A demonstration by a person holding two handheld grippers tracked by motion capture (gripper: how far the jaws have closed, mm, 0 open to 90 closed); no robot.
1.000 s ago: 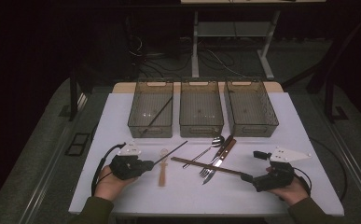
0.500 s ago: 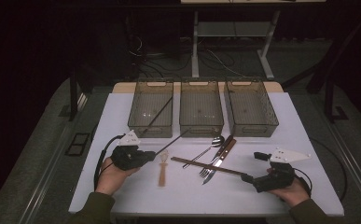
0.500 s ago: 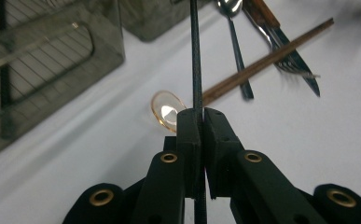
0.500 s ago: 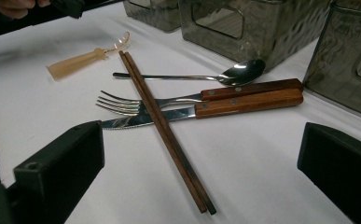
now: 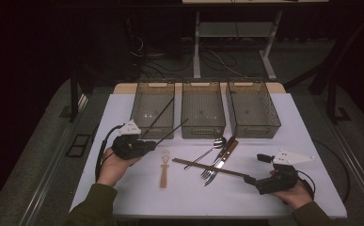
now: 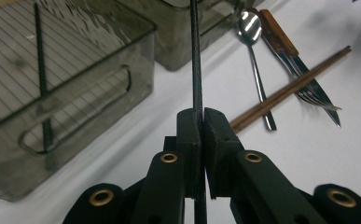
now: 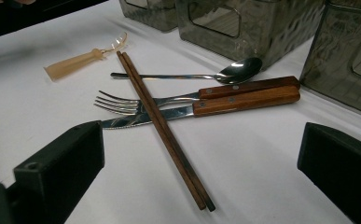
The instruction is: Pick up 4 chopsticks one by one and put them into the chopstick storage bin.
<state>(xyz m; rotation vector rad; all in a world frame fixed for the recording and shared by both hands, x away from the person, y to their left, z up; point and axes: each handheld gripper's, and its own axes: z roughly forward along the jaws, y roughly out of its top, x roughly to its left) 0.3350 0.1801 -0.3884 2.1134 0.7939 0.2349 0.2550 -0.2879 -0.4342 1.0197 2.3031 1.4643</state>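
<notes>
In the left gripper view, the black chopstick runs off the top edge ahead of the left hand-held gripper, its far tip unseen.

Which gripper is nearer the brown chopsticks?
Right. The right gripper sits open at the brown chopsticks' near end; the left gripper, shut on a black chopstick, is farther away.

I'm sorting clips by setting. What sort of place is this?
Probably a lab or workshop bench, not a kitchen: a white table with three bins and loose cutlery, cables on the dark floor behind.
</notes>
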